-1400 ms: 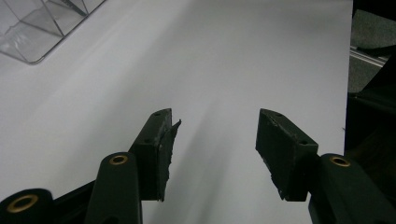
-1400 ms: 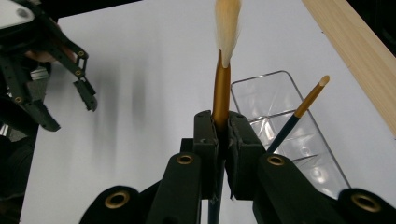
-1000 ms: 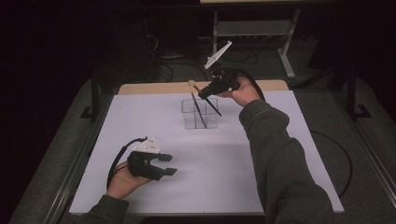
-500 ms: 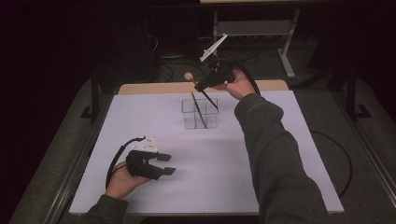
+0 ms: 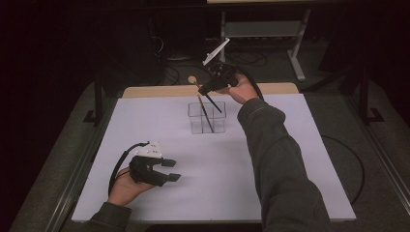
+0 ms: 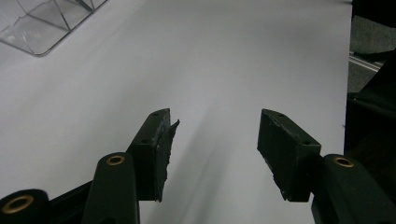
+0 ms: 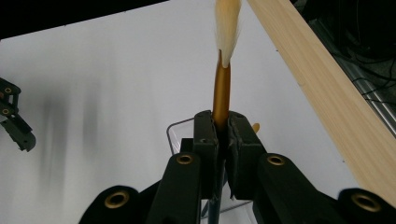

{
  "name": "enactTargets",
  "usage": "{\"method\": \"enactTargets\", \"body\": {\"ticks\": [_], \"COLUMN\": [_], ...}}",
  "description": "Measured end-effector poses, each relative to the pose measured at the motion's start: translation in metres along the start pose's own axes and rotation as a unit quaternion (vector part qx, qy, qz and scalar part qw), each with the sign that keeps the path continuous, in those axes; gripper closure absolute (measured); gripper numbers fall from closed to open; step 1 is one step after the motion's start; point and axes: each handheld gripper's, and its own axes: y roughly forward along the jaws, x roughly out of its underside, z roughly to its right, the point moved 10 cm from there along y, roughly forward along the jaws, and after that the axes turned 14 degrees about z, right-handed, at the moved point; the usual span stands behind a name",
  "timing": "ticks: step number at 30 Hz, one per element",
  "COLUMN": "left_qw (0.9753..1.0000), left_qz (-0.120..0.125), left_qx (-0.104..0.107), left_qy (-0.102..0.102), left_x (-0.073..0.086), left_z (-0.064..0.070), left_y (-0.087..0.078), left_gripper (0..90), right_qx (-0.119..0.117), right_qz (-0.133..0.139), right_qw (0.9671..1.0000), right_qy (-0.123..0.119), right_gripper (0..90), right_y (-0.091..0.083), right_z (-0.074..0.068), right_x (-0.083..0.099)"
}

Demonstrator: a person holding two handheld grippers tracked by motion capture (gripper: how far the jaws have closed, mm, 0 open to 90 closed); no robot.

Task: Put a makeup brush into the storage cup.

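We see the bench (image 5: 290,159) spread with a white sheet, a strip of bare wood running along its far edge. Toward the far middle of that sheet stands a clear holder (image 5: 207,117), a see-through box with open compartments; a corner of it also appears at the top left of the left gripper view.

Our right tongs (image 5: 207,88) hover above the holder's far side, the sleeved arm reaching in from the near right. Their jaws are clamped on a brush (image 7: 222,88). In the right gripper view its golden handle rises from between the pressed pads and ends in a pale tuft of bristles; in the high view the brush slants, its light tip up and to the left, its dark lower end pointing down into the holder. A second dark stick leans inside the holder beside it.

Our left tongs (image 6: 214,140) rest low over the near left of the sheet, well apart from the holder. Their jaws stand wide apart with nothing between them.
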Motion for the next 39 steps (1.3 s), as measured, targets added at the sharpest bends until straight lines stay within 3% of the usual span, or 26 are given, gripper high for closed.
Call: {"method": "enactTargets", "body": {"ticks": [18, 26, 29, 39], "left_qw": [0.9999, 0.9999, 1.0, 0.9999], "left_qz": [0.002, 0.001, 0.001, 0.005], "left_qx": [0.0, 0.0, 0.002, 0.0], "left_qy": [-0.012, -0.011, -0.002, -0.01], "left_x": [0.001, 0.001, 0.001, 0.0], "left_z": [0.0, 0.0, -0.002, -0.001], "left_y": [-0.002, -0.002, -0.002, -0.003], "left_gripper": [43.5, 43.5, 43.5, 43.1], "right_qx": [0.009, 0.01, 0.012, 0.01], "right_qz": [-0.002, -0.004, -0.004, -0.01], "right_qw": [0.9999, 0.9999, 0.9998, 0.9997], "right_qy": [0.013, 0.013, 0.015, 0.019], "right_gripper": [82.6, 82.6, 82.6, 82.5], "right_y": [0.006, 0.007, 0.007, 0.01], "right_z": [0.007, 0.009, 0.009, 0.009], "right_x": [0.009, 0.011, 0.012, 0.017]}}
